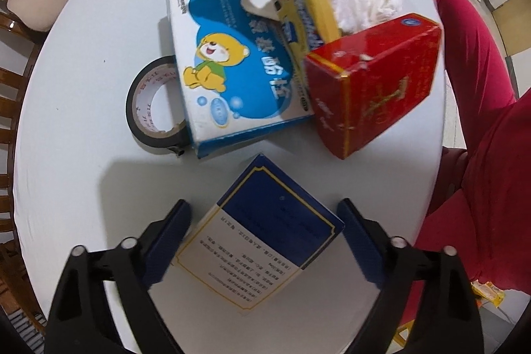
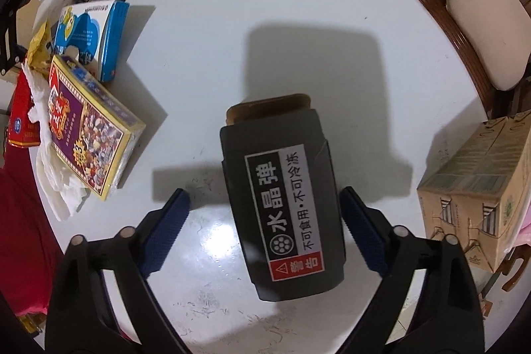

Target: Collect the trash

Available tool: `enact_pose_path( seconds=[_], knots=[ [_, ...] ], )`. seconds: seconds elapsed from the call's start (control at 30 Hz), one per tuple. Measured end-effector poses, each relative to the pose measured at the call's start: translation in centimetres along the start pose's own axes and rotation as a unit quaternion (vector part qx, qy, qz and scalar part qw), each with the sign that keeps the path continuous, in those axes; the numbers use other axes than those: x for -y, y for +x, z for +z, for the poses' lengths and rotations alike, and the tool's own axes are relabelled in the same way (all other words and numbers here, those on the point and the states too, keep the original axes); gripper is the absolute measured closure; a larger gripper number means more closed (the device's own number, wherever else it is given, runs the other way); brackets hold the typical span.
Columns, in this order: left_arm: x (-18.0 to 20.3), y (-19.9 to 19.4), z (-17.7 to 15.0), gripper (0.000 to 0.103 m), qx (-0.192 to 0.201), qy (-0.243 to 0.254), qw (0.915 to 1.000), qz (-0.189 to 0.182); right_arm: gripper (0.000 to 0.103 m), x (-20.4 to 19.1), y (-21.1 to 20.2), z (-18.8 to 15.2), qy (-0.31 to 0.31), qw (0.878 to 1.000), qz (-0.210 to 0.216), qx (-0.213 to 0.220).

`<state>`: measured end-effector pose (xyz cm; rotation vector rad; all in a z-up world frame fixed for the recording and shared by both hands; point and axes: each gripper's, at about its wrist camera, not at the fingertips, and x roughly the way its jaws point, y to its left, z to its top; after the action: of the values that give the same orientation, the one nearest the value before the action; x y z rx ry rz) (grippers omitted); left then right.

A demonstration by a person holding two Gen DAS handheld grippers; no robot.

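Cardboard, light and crushable: the blue-and-white box (image 1: 262,234) sits lower centre, between the spread left gripper (image 1: 264,231) fingers; contact is unclear. Grip its flat sides. The grey container (image 2: 282,201), likely stiffer, lies centre frame between the wide-open right gripper (image 2: 265,214).
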<state>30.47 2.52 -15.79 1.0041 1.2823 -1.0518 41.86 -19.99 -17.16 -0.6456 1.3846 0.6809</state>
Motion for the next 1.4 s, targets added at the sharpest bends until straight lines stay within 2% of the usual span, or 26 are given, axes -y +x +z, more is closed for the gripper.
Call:
enact_pose_path(
  seconds=[0.03, 0.07, 0.1, 0.17, 0.37, 0.5, 0.6, 0.7, 0.8, 0.83, 0.93, 1.1, 1.3, 1.4],
  knots=[
    [0.8, -0.7, -0.6, 0.024, 0.003, -0.003, 1.0, 0.0, 0.019, 0.3, 0.0, 0.1, 0.005, 1.0, -0.002, 0.001],
    [0.9, -0.8, -0.7, 0.028, 0.005, -0.005, 1.0, 0.0, 0.025, 0.5, -0.2, 0.1, 0.008, 1.0, -0.004, 0.002],
    [1.2, -1.1, -0.9, 0.033, 0.008, -0.006, 1.0, 0.0, 0.035, 0.8, -0.4, 0.1, 0.015, 1.0, -0.005, 0.007],
    [1.5, -1.3, -1.0, 0.034, 0.01, -0.013, 0.9999, 0.004, 0.048, 1.4, -0.8, 0.1, 0.025, 1.0, -0.005, 0.01],
    [1.5, -1.7, -2.2, 0.034, 0.026, -0.073, 0.9969, 0.012, 0.049, 1.0, -0.6, -0.1, 0.049, 0.998, -0.029, 0.018],
    [1.3, -2.0, -3.7, 0.035, 0.049, -0.142, 0.9882, 0.029, 0.049, 0.5, -0.7, -0.5, 0.07, 0.995, -0.055, 0.037],
    [0.9, -2.1, -4.2, 0.035, 0.066, -0.198, 0.9756, 0.068, 0.049, 0.4, -1.3, -1.3, 0.108, 0.989, -0.083, 0.064],
    [0.5, -2.6, -5.4, 0.036, 0.091, -0.254, 0.9587, 0.089, 0.049, 0.3, -2.3, -2.6, 0.162, 0.975, -0.117, 0.098],
    [0.0, -3.9, -6.4, 0.036, 0.124, -0.312, 0.9358, 0.106, 0.049, -0.9, -3.3, -3.6, 0.189, 0.964, -0.145, 0.121],
    [0.0, -4.4, -6.7, 0.036, 0.135, -0.322, 0.9302, 0.114, 0.049, -1.4, -3.8, -4.0, 0.205, 0.956, -0.17, 0.127],
    [0.2, -6.1, -7.4, 0.037, 0.167, -0.354, 0.9112, 0.127, 0.049, -1.9, -5.5, -5.0, 0.245, 0.944, -0.152, 0.163],
    [-0.1, -8.9, -7.6, 0.037, 0.201, -0.408, 0.8801, 0.135, 0.049, -5.0, -7.6, -5.7, 0.252, 0.932, -0.164, 0.201],
    [3.5, -11.7, -6.3, 0.037, 0.23, -0.415, 0.8661, 0.159, 0.049, -11.9, -12.3, -6.9, 0.245, 0.923, -0.151, 0.254],
    [5.2, -12.8, -5.5, 0.037, 0.238, -0.41, 0.8637, 0.171, 0.049, -15.0, -14.6, -7.3, 0.228, 0.923, -0.151, 0.272]
  ],
)
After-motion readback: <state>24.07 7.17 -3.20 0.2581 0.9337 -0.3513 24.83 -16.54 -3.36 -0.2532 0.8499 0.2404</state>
